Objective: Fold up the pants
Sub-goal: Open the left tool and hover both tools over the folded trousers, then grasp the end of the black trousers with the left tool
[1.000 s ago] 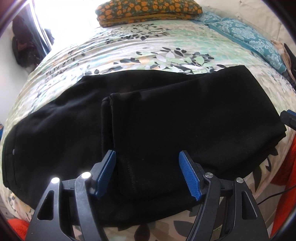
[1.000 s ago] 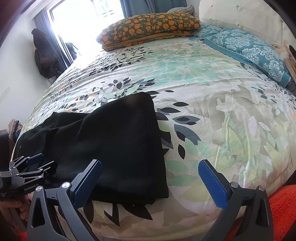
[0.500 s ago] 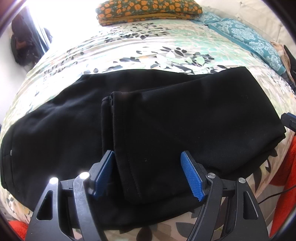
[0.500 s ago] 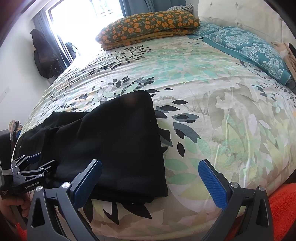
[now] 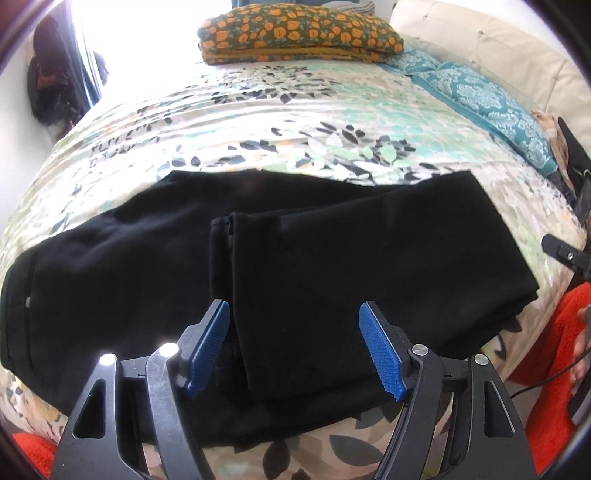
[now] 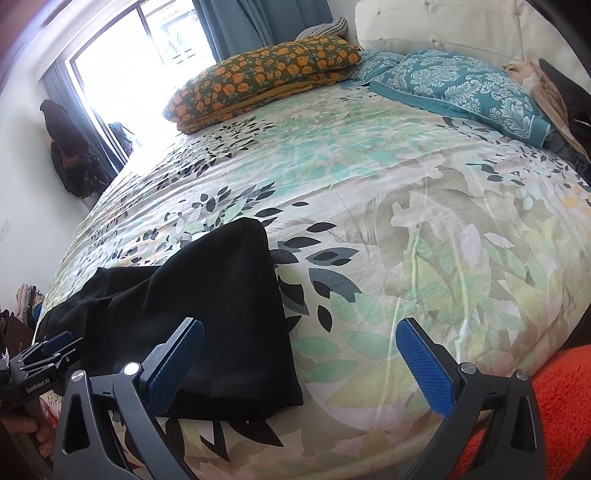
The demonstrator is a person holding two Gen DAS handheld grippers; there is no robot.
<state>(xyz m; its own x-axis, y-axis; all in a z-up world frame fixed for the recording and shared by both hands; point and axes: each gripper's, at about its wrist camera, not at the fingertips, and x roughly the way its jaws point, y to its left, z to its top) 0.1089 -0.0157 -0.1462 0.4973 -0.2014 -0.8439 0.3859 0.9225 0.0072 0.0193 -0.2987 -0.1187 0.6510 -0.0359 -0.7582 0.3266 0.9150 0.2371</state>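
Black pants [image 5: 295,258] lie flat on the floral bedspread [image 5: 295,122], with the leg ends folded back over the upper part; the hem edge [image 5: 229,258] runs down the middle. My left gripper [image 5: 295,347] is open and empty, just above the near edge of the folded layer. In the right wrist view the pants [image 6: 207,302] lie at lower left. My right gripper [image 6: 299,362] is open and empty, over the fold's right end and the bare bedspread [image 6: 406,221]. The left gripper [image 6: 44,354] shows at the left edge there.
An orange-flowered folded blanket [image 5: 299,33] and teal pillows [image 5: 480,96] lie at the head of the bed. A cream headboard [image 6: 443,26] stands behind. An orange fuzzy cloth [image 6: 561,406] hangs at the near right edge. A window [image 6: 122,74] is at the left.
Both grippers have drawn back a little and tilted up, so more of the bed shows. The pants have not moved. Both grippers stay open.
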